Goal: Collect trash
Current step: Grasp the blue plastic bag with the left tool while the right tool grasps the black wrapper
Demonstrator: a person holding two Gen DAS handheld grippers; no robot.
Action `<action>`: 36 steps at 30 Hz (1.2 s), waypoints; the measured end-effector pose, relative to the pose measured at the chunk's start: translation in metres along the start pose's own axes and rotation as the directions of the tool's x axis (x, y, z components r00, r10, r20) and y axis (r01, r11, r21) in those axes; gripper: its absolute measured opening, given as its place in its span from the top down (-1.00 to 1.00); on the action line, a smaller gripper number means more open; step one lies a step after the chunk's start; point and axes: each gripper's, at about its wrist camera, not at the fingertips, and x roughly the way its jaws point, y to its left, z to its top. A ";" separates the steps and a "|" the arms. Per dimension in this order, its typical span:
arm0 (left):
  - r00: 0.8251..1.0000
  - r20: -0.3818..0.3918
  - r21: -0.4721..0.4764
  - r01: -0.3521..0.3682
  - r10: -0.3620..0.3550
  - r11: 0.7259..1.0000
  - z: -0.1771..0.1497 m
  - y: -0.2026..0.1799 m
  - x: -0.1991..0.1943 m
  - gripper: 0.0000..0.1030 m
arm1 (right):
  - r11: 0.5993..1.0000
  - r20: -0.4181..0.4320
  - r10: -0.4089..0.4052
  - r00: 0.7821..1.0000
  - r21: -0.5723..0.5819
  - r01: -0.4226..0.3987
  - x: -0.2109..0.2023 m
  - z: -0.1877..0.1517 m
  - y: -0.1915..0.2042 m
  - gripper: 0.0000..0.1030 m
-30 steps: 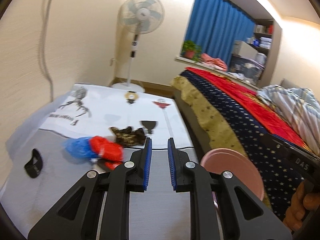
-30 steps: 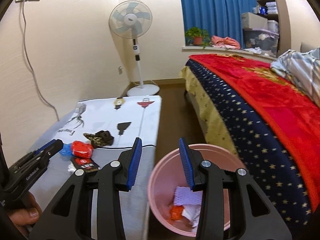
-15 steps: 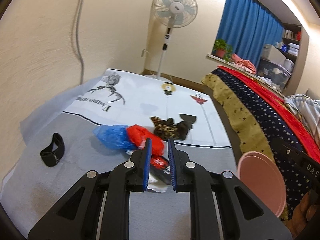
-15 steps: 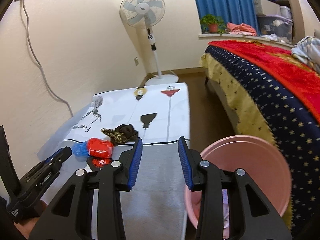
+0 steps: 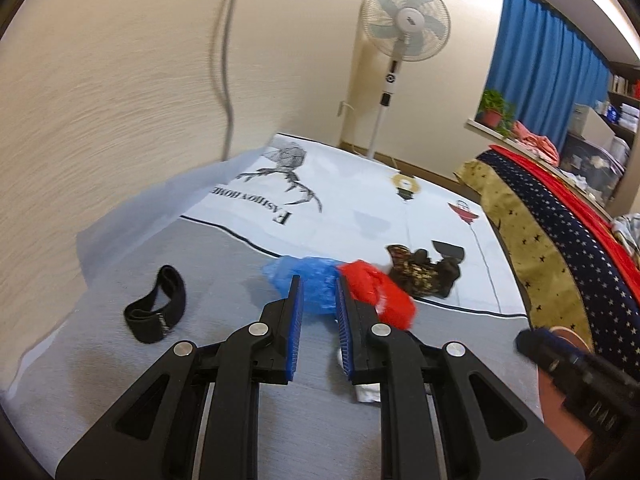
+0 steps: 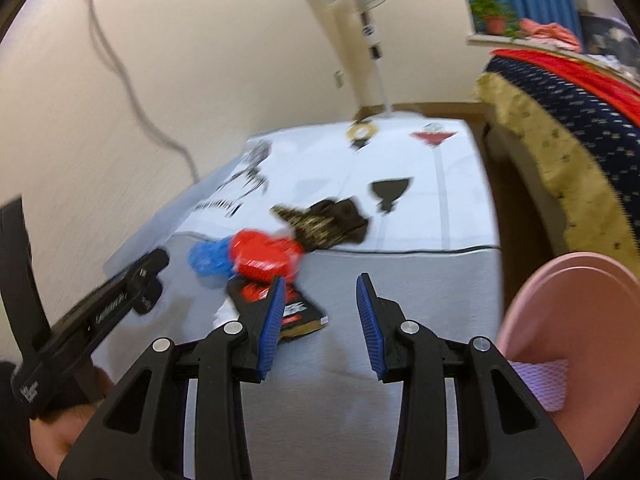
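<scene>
A pile of trash lies on the cloth-covered table: a blue plastic bag, a red bag, a brown and gold wrapper and a white scrap. My left gripper hangs just short of the blue bag, its jaws narrowly apart with nothing clamped. In the right wrist view the red bag, the blue bag and a black and red packet lie ahead and to the left of my right gripper, which is open and empty. A pink bin stands at the right.
A black elastic band lies on the table's left part. A standing fan rises behind the table, and a cable hangs down the wall. The bed runs along the right. A lilac scrap sits in the bin.
Both grippers have come down and forward toward the trash pile, which now fills more of each view. The pink bin has slid to the right edge. Neither jaw gap has visibly changed.
</scene>
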 end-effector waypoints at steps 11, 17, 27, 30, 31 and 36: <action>0.999 -0.002 -0.032 -0.033 0.033 0.999 0.003 0.020 0.003 0.67 | 0.987 -0.150 0.035 0.988 -0.150 -0.058 0.042 -0.020 0.034 0.21; 0.999 -0.014 -0.040 -0.031 0.031 0.999 0.002 0.025 0.008 0.67 | 0.976 -0.182 -0.010 0.983 -0.215 -0.030 0.052 -0.026 0.042 0.21; 0.999 -0.039 -0.050 -0.010 0.008 0.999 -0.001 0.023 0.018 0.67 | 0.970 -0.170 -0.029 0.985 -0.244 -0.014 0.054 -0.026 0.041 0.40; 0.999 -0.043 -0.062 0.013 -0.016 0.998 -0.001 0.022 0.023 0.67 | 0.968 -0.157 -0.023 0.987 -0.248 -0.017 0.052 -0.024 0.041 0.52; 0.999 -0.042 -0.067 0.024 -0.027 0.997 0.000 0.022 0.024 0.67 | 0.967 -0.150 -0.020 0.988 -0.252 -0.019 0.050 -0.023 0.042 0.60; 0.997 -0.027 -0.091 0.074 -0.076 0.993 0.002 0.019 0.031 0.17 | 0.966 -0.119 -0.027 0.993 -0.259 -0.005 0.044 -0.019 0.040 0.82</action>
